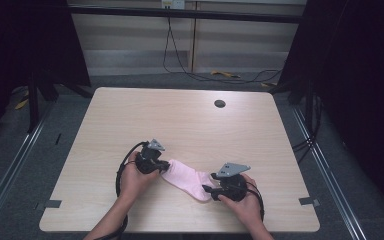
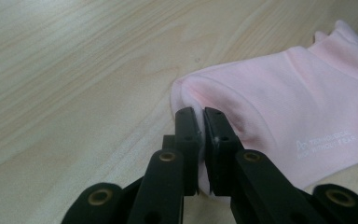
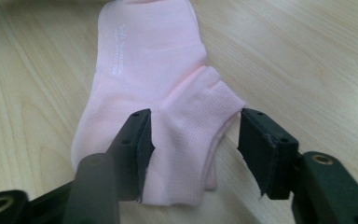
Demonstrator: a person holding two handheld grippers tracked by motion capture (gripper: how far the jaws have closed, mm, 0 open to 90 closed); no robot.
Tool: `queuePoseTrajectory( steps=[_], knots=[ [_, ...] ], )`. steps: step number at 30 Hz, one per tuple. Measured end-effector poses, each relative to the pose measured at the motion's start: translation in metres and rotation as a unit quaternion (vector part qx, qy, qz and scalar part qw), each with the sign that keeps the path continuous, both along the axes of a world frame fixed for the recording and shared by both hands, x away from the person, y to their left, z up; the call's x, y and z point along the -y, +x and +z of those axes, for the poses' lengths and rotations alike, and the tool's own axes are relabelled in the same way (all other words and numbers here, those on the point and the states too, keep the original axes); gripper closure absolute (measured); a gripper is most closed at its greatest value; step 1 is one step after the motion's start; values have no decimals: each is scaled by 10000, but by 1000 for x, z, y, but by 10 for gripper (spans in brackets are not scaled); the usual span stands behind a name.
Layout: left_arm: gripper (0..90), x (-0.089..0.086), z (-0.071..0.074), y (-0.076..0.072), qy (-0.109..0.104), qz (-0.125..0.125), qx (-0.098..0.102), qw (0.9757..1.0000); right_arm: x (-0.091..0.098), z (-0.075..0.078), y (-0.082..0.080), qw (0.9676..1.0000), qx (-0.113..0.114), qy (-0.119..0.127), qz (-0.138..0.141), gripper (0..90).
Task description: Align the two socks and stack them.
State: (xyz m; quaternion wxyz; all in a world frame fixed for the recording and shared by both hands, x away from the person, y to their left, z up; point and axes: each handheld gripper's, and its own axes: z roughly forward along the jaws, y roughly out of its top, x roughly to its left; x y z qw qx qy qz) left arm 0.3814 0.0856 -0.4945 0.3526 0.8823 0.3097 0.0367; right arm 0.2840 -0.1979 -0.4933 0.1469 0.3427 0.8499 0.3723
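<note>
With the left gripper (image 2: 199,122) pinching the pink sock (image 2: 289,112) toe and the right gripper (image 3: 195,140) gaping around its cuff — not pressing — any pull could slide it across the tabletop (image 1: 180,120) unstretched.

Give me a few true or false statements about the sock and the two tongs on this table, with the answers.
1. The sock is pink. True.
2. The left tongs stand wide open beside the sock. False: they are shut on the sock's toe end.
3. The right tongs are open, with the sock's cuff between the jaws. True.
4. The sock hangs in the air. False: it lies on the table.
5. White lettering is printed on the sock. True.
</note>
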Motion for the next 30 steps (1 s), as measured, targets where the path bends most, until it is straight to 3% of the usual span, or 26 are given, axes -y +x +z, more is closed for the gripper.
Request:
queuePoseTrajectory(
  steps=[6,7,9,14,19,30],
  knots=[
    [855,0,0,2,-54,62,8,10000,4,-1,-1,10000,-19,-29,-17,417],
    [855,-1,1,3,11,56,13,10000,5,-2,-1,10000,-25,-17,-21,429],
    [856,-1,2,5,-40,80,5,10000,5,0,-3,10000,30,19,21,547],
    [856,0,5,6,-11,77,5,10000,2,4,-5,9999,70,94,74,736],
    [857,-2,7,8,1,79,12,10000,2,1,-4,9999,-32,78,126,826],
    [859,-3,10,9,-33,119,-25,9999,3,-2,-5,9997,-144,174,124,870]
  ],
)
